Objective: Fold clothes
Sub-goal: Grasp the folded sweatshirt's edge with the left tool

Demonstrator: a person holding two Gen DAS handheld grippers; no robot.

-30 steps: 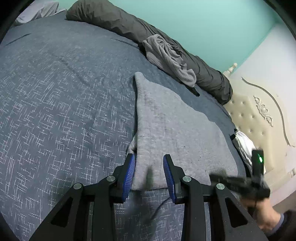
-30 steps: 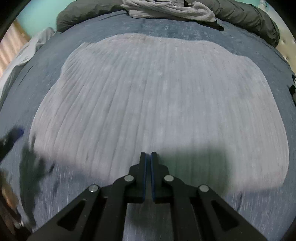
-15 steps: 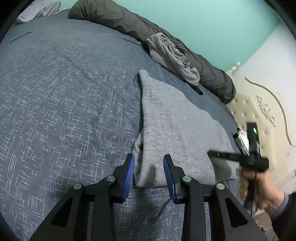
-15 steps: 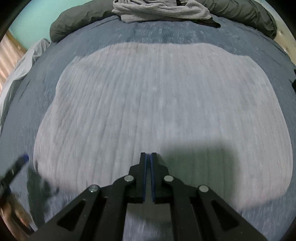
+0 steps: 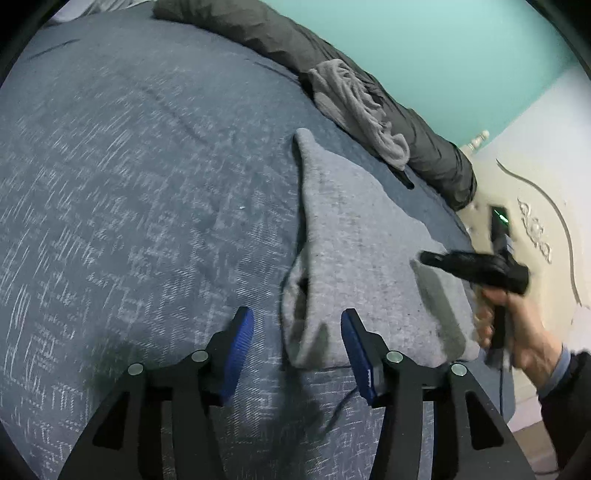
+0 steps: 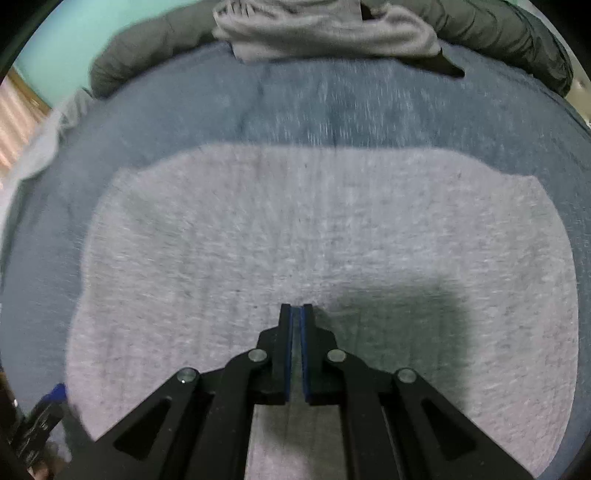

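**Grey Garment on Bed: Handling Notes**

I saw the garment (image 5: pixel 354 251) lying flat on the bed (image 5: pixel 129 184), near the edge closest to me. In the left wrist view it appeared as a doubled grey panel: at its near left corner the layers gaped and a fold edge stood slightly proud. In the right wrist view it spread wide and smooth below the right gripper (image 6: pixel 296 310).

Gripper state: the left gripper (image 5: pixel 297 328) was open, its blue pads spread either side of the near left corner without touching the cloth. The right gripper had its pads nearly together, only a thin slit between them, and held nothing; it hung above the near edge, held by a hand (image 5: pixel 517 332).

Handling judgement: I took the fabric to be a soft, light knit, limp and not fragile. It would drape and sag when lifted, and the layers could slide apart. I judged corners and the near hem the best hold points, pinching all layers at once.

The scene fitted either a fold just laid down or a panel awaiting another fold.

A second grey garment, the heap (image 5: pixel 358 110), lay crumpled against the dark duvet (image 5: pixel 258 33) at the far side.

Writing: I could read no brand, label or text. Motion blur softened both views.
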